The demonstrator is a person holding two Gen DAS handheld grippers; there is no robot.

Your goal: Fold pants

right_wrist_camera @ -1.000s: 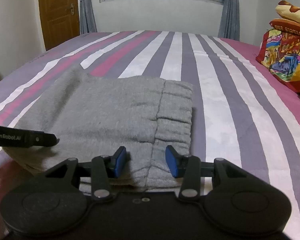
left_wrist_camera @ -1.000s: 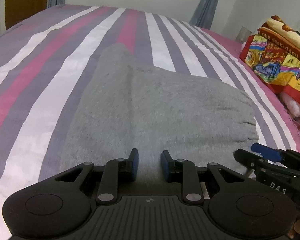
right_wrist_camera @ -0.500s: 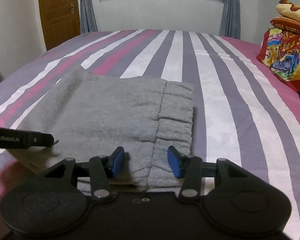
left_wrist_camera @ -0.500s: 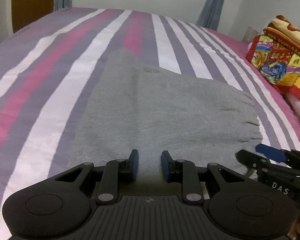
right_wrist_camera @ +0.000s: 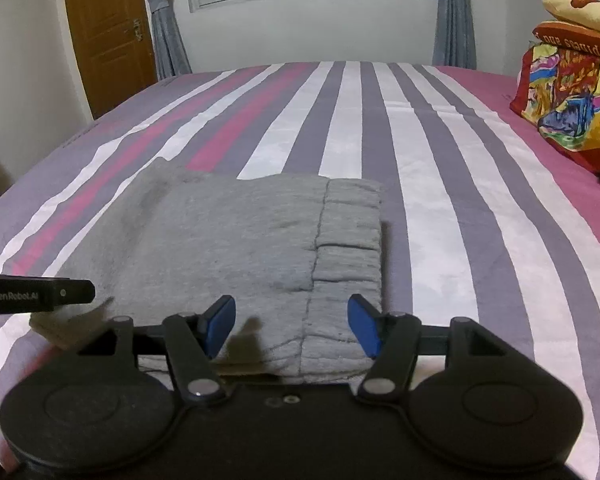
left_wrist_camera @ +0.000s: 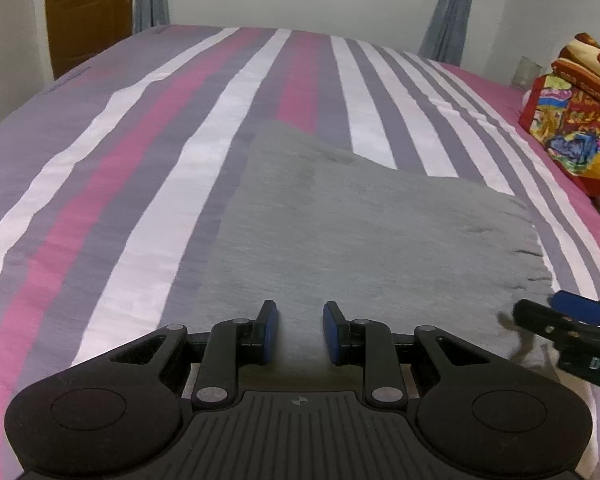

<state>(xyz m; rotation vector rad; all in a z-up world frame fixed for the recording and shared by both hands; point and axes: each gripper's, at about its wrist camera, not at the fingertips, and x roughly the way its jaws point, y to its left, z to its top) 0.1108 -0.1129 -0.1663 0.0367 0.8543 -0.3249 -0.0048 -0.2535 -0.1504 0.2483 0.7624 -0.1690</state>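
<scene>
Dim indoor lighting; shadows are cast beneath the tongs, edges are bowed by fisheye distortion, corners vignetted.

Both grippers: left gripper (left_wrist_camera: 297,332) and right gripper (right_wrist_camera: 291,326) have black bodies, blue-padded fingers (right_wrist_camera: 220,322), silver pivot screws, round side housings. White "GenRobot.AI" and "DAS" lettering on the sides.

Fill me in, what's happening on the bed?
A person with a gripper in each hand is folding grey pants on a striped bed. The pants lie flat, already folded into a compact stack, waistband to the right. The right gripper has just been opening its jaws over the near edge, with nothing pinched. The left gripper hovers over the cloth with a narrow gap, gripping nothing.
</scene>
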